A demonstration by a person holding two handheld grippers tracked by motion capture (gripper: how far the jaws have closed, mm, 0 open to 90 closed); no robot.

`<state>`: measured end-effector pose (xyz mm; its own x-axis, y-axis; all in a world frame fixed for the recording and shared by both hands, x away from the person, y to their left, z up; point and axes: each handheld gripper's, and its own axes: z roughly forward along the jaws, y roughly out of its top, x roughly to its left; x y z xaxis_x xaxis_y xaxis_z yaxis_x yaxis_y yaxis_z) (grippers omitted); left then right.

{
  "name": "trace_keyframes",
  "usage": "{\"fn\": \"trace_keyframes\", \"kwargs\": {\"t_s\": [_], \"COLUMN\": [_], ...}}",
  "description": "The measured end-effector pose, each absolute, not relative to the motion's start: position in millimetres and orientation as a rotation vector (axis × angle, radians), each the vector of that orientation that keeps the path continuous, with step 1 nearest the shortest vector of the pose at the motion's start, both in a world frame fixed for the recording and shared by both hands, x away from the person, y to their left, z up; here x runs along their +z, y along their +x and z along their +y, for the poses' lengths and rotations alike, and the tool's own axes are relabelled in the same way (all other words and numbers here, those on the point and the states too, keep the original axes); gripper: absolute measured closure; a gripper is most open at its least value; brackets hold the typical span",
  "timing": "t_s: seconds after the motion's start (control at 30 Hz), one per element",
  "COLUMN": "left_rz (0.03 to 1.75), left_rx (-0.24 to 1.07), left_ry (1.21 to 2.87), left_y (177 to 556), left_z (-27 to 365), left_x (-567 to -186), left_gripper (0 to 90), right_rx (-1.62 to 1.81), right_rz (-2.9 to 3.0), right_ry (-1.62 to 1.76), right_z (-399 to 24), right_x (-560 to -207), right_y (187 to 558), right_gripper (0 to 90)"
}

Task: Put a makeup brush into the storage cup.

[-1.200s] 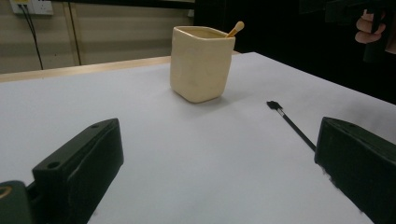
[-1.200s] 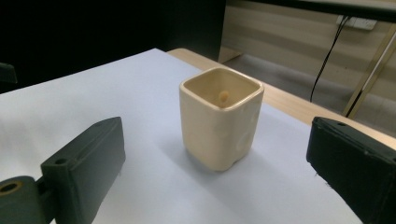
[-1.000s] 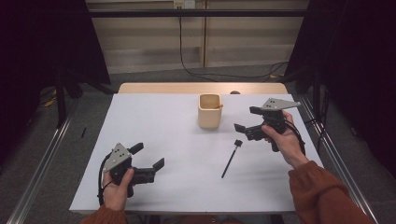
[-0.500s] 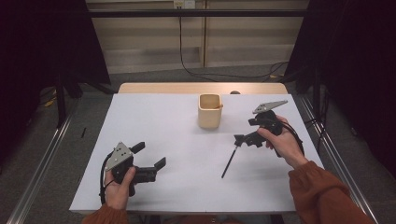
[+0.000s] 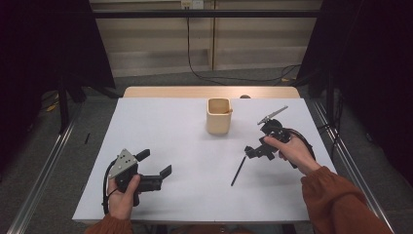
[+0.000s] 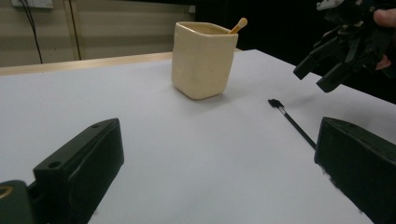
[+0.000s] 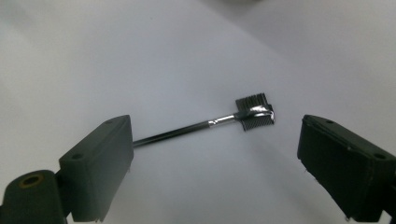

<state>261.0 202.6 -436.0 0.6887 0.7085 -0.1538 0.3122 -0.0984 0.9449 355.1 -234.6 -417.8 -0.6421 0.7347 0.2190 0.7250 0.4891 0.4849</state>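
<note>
Since the earlier frames the right gripper [image 5: 252,151] has come down from beside the cup [image 5: 218,116] toward the white tabletop [image 5: 160,122] and now hangs just over the head end of the small black brush [image 5: 238,171]; its jaws have just been closing a little, with the brush between them but not touched. The left gripper [image 5: 157,167] has stayed where it was, near the tabletop's front left corner, jaws wide apart and holding nothing (a parked hand, kept clear of the work). The brush lies flat toward the front right of the tabletop, slanting away from the front edge, well apart from the cup, which stands upright near the middle of the far edge with a pale stick [image 6: 238,25] leaning inside it. In the right gripper view the brush's comb head [image 7: 254,111] and metal neck sit between the two open jaws, which straddle it crosswise: a pose that suits a pinch near the head. The grasp is judged not yet made.
</note>
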Motion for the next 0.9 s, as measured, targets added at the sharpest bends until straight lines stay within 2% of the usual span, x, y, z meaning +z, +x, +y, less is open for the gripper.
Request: {"fn": "trace_keyframes", "kwargs": {"t_s": [0.47,0.9], "left_rz": [0.842,0.847], "left_rx": [0.407,0.405], "left_ry": [1.699,1.698], "left_y": [262.7,263.1], "left_z": [203.7,204.3], "left_x": [-437.2,-437.4], "left_gripper": [1.6,1.7], "right_rx": [0.684,0.601], "right_rz": [2.805,2.877], "right_ry": [1.397,1.363], "right_z": [-232.1,-215.6], "right_x": [-425.3,-431.1], "right_y": [358.3,357.5], "right_gripper": [14.2,9.0]}}
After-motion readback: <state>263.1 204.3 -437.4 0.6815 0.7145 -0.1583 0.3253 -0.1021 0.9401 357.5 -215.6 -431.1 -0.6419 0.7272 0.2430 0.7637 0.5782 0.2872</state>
